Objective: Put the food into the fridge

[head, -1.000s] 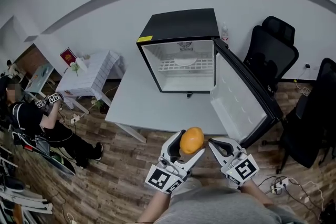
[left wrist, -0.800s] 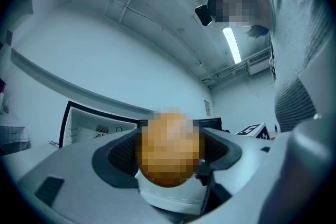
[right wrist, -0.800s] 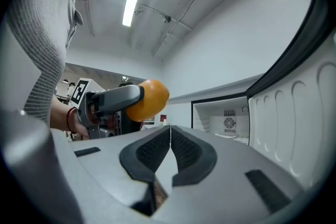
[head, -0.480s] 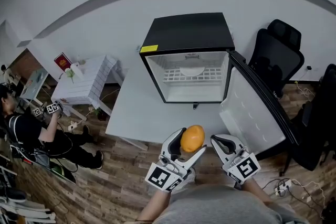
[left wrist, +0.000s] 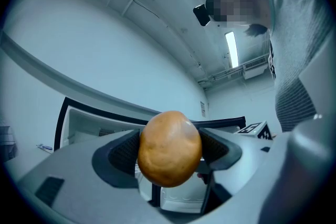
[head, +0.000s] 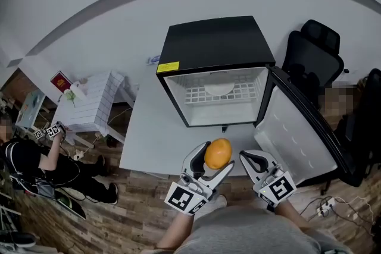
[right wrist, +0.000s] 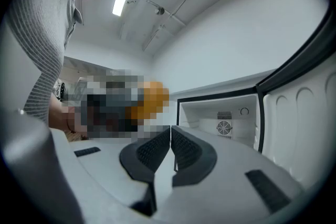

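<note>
An orange round fruit (head: 217,153) (left wrist: 169,148) is clamped between the jaws of my left gripper (head: 212,162) (left wrist: 169,150), held in the air at the near edge of the grey table (head: 155,128). My right gripper (head: 252,162) (right wrist: 171,148) hangs just right of it, jaws pressed together with nothing between them. The small black fridge (head: 217,44) (right wrist: 226,115) stands on the table ahead, its door (head: 297,134) swung open to the right. Inside it a white wire shelf (head: 217,92) shows, bare.
Black office chairs (head: 309,59) stand right of the fridge behind the open door. A white side table (head: 92,105) with small items is at the left. A person (head: 36,157) sits on the wooden floor far left.
The fridge and table have drawn closer and shifted a little right in the head view. Both grippers keep their places and states, the fruit still held.
</note>
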A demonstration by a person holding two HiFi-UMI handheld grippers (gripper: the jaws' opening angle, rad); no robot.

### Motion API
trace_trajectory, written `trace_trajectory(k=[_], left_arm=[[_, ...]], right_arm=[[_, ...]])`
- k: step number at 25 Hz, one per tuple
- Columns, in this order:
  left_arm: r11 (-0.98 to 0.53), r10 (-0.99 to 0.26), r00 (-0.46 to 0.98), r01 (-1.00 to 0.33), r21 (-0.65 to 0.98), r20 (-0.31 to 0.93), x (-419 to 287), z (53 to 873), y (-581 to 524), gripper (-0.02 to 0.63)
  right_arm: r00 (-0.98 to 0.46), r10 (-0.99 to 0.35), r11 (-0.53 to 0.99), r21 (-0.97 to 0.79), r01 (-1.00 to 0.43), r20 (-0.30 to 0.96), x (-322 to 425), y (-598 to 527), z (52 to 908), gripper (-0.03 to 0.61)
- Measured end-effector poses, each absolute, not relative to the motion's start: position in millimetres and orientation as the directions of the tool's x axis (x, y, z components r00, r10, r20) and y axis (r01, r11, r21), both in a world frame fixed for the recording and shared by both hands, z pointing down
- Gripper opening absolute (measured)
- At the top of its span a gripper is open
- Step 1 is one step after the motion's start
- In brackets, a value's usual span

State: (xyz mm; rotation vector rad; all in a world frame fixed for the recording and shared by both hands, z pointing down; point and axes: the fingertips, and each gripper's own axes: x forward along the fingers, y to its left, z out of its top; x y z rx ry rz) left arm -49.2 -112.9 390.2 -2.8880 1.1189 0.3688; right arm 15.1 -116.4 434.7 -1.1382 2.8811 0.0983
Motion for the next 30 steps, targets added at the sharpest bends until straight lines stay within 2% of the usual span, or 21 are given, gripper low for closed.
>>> trace_trajectory(k=[25, 30], left_arm=[[-0.809, -0.584, 0.781, -0.581, 0.088, -0.222, -91.6, 409.3, -211.8, 0.364], [-0.815, -0.575, 0.790, -0.576, 0.063, -0.212, -88.4, 411.2, -240.1, 0.364]], right_arm=[[-0.629, -0.777, 0.627, 0.050, -0.777, -0.024, -27.3, -196.1, 442.0, 0.014], [-0.651, -0.758, 0.649, 0.052, -0.759, -0.037, -32.0, -198.8, 448.6, 0.014]])
